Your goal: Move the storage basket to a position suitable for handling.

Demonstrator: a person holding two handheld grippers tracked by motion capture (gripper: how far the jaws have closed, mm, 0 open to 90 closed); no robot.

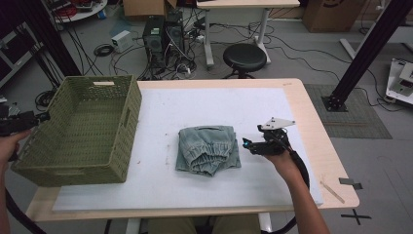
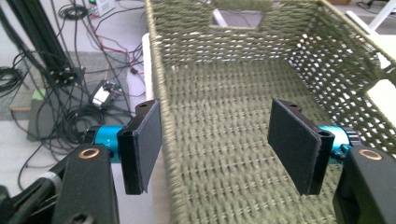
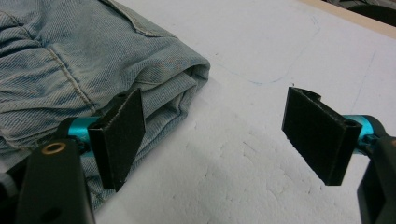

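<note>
Folded denim garment (image 1: 208, 149) is lying on the white worktop (image 1: 272, 105), well right of the green woven basket (image 1: 83, 129), which is sitting at the worktop's left end.

Right tool (image 1: 249, 145) is hovering just beside the denim's right edge, jaws spread, nothing between them. In the right gripper view the near jaw is sitting against the folded layers (image 3: 173, 100) while the far jaw is standing over bare worktop.

Left tool (image 2: 215, 140) is hanging over the basket's near-left wall, jaws spread and empty, straddling the woven rim (image 2: 161, 93).

Risks, as a judgement:
- The right tool is looking likely to pinch only the top layer or 2, so the fold could fall open on lifting.
- A low jaw could be digging into the soft white surface.
- The left tool could be catching the weave and dragging the basket.

Room: open worktop between denim and basket; the basket's interior is open; its tall wall is needing clearance.
</note>
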